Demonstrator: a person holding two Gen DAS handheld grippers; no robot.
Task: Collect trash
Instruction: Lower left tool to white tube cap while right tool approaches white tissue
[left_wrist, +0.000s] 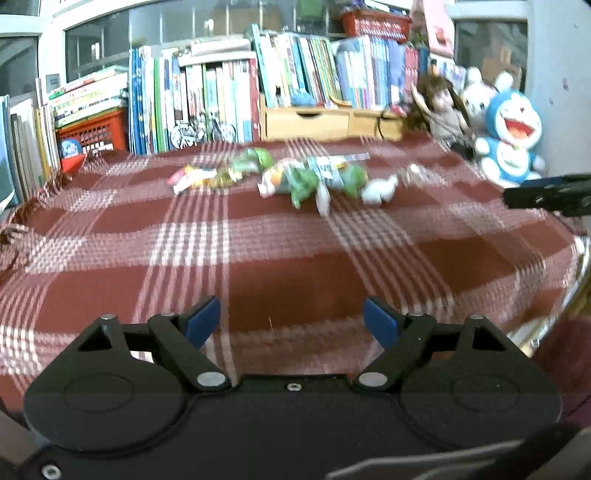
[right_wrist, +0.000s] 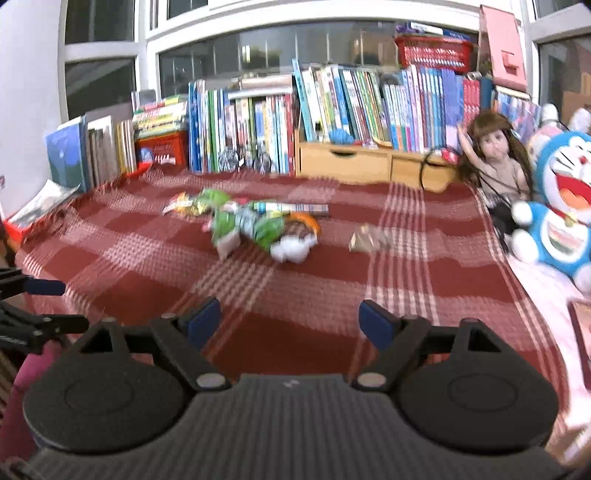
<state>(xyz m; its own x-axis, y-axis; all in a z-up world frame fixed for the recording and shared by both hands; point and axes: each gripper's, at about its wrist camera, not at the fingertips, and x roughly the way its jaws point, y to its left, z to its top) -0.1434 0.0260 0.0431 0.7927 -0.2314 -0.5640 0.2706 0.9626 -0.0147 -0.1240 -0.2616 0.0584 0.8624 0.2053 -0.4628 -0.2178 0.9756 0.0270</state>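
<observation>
Left gripper: the black left gripper with blue pads (left_wrist: 291, 323) hangs over the near part of the table. Its jaws are wide apart and hold nothing.
Right gripper: the black right gripper with blue pads (right_wrist: 288, 321) is the same, jaws wide apart and empty.
Trash: a heap of crinkly green, white and orange snack wrappers (left_wrist: 314, 177) lies at about 12 o'clock from the left gripper, well apart from both grippers. A small yellow and pink wrapper (left_wrist: 192, 177) lies at 11 o'clock. A little crumpled tan paper ball (right_wrist: 367, 238) sits alone at 1 o'clock from the right gripper.
Good way to do it: the step looks like reaching out. Each gripper should probably go low, keep its jaws apart, and pinch one wrapper, not the cloth.
Watch out: wrappers are thin and slippery, so a pinch may slip.
Table: a red and white checked woven cloth (left_wrist: 258, 258) covers it.
Room: rows of colourful standing books (right_wrist: 332, 110) line the back at 12 o'clock. A brown-haired doll (right_wrist: 496, 162) and a blue and white plush cat toy (right_wrist: 565, 206) sit at 2 o'clock.
Picture: blurry, so small things are hard to tell.
</observation>
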